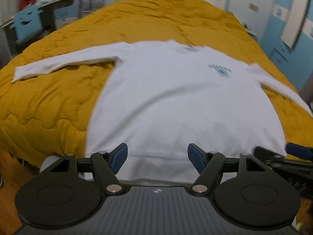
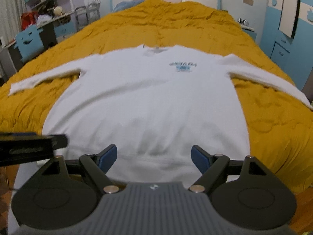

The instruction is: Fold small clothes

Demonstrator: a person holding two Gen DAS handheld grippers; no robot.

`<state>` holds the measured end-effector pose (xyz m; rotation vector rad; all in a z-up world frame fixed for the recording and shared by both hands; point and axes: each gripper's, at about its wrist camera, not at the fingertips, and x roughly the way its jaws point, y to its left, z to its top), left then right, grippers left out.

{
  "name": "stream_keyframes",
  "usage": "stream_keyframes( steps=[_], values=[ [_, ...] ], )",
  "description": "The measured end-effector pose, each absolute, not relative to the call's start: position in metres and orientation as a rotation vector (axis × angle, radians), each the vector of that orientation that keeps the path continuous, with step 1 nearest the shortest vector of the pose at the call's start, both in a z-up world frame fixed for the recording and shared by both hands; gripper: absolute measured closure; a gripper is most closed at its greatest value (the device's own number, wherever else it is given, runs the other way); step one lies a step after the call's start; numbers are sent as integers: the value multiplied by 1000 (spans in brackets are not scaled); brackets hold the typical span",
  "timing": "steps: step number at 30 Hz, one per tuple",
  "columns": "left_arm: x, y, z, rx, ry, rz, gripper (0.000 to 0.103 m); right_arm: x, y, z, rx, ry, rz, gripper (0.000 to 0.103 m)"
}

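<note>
A white long-sleeved shirt (image 1: 176,101) (image 2: 148,105) with a small blue chest print (image 2: 183,66) lies flat and face up on the bed, both sleeves spread out sideways. Its hem is nearest me. My left gripper (image 1: 157,158) hovers open over the hem, nothing between its blue pads. My right gripper (image 2: 154,158) is open too, above the hem further right. In the left wrist view the right gripper (image 1: 289,156) shows at the right edge. The left gripper's body (image 2: 29,146) crosses the left edge of the right wrist view.
A mustard-yellow quilted bedspread (image 2: 176,23) covers the bed. A blue pillow (image 2: 127,4) lies at the headboard. A cluttered desk with a blue chair (image 2: 29,39) stands to the left. Blue cabinets (image 2: 283,45) stand to the right. Wooden floor (image 1: 9,176) shows by the bed's foot.
</note>
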<state>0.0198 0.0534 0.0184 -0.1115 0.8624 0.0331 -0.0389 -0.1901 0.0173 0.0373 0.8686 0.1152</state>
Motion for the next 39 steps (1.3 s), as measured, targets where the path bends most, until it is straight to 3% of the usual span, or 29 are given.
stream_keyframes(
  steps=[2, 13, 18, 23, 28, 34, 38, 39],
  values=[
    [23, 74, 24, -160, 822, 78, 28, -30, -191, 22, 41, 858, 98, 24],
    [53, 232, 49, -322, 494, 337, 27, 15, -161, 26, 15, 875, 165, 24],
    [77, 331, 45, -527, 503, 414, 34, 31, -152, 20, -22, 806, 215, 24],
    [118, 421, 7, -833, 522, 347, 36, 47, -149, 11, -56, 814, 180, 24],
    [146, 473, -39, -967, 511, 433, 37, 60, -144, 1, -46, 833, 170, 23],
    [159, 507, -89, -1062, 451, 419, 43, 65, -139, -10, -98, 890, 178, 22],
    [164, 516, -94, -1085, 381, 384, 43, 67, -137, -12, -116, 892, 180, 22],
    [171, 520, -95, -1091, 380, 381, 48, 68, -137, -13, -126, 892, 173, 22]
  ],
)
